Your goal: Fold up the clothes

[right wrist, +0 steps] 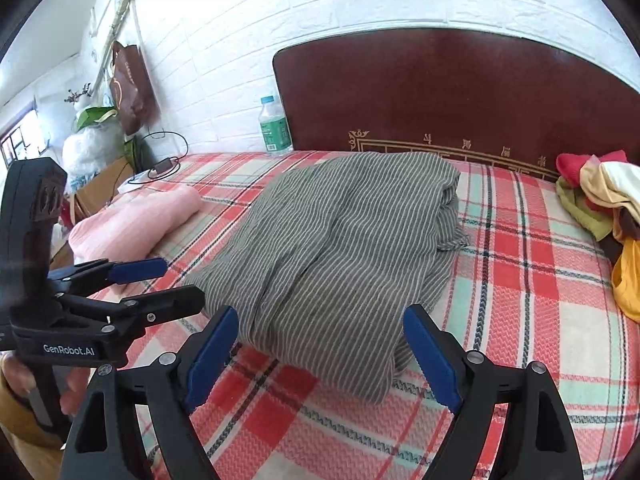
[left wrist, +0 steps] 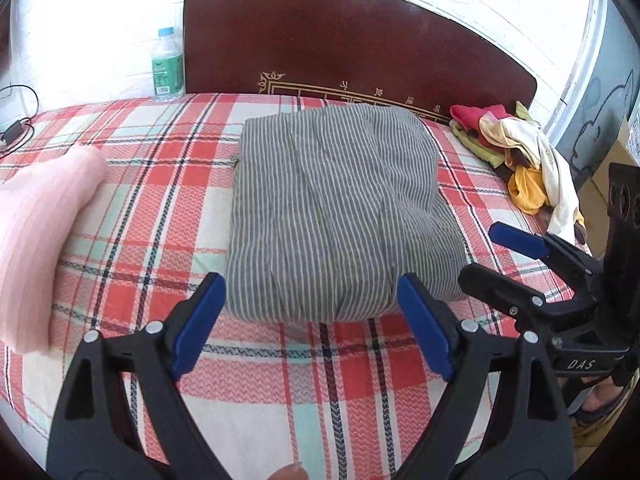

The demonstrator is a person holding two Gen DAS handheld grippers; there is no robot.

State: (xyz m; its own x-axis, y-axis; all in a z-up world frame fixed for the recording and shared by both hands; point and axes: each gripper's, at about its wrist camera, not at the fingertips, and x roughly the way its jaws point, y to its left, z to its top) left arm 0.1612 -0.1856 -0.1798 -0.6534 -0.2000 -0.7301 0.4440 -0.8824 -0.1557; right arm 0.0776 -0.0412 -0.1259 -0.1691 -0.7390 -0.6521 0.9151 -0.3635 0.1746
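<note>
The striped garment (left wrist: 336, 208) is lying folded into a thick bundle in the middle of the plaid bed (left wrist: 132, 184), with a pink garment (left wrist: 36, 240) to its left and an unfolded pile (left wrist: 516, 148) well apart by the headboard. The left gripper (left wrist: 312, 320) is hovering at the bundle's near edge with jaws wide and nothing between them; the right gripper (right wrist: 320, 344) is doing the same beside it, also spread and empty. The fold is probably finished, though the far layers are hard to read. To close the step well, both grippers should be coming in low under the near corners together, pinching all layers, so the bundle is moving aside without sagging open.
</note>
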